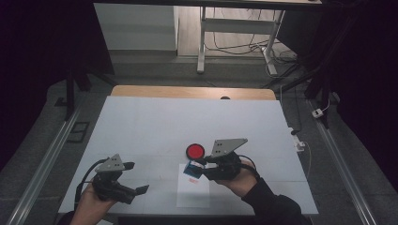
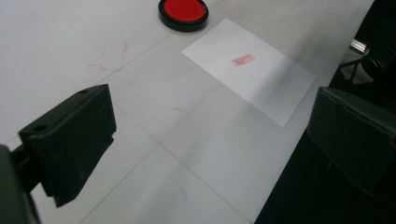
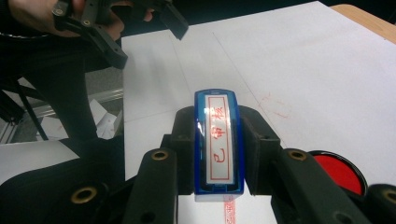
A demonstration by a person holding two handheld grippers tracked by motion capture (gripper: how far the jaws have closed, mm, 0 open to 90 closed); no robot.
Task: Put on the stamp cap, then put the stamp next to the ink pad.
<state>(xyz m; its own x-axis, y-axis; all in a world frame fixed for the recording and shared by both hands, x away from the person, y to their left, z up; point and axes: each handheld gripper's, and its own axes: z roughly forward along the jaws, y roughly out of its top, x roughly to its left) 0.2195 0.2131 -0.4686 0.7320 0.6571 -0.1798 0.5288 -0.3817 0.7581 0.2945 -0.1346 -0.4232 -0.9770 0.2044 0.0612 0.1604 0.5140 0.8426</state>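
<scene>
The blue stamp point(image 3: 219, 142) is being gripped between the closed jaws of the right gripper point(image 1: 202, 167), held over the top edge of the white paper sheet point(image 2: 252, 70), where a red imprint point(image 2: 243, 59) is showing. The red ink pad point(image 1: 195, 151) is lying just beyond. The left gripper point(image 1: 137, 177) is being held wide open, empty, over the table point(image 1: 141, 122) near its front left.

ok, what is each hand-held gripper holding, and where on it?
The right hand-held gripper clamps the blue rectangular plastic stamp by its two long sides, jaws shut on it. The left hand-held gripper is open, holding nothing.
</scene>
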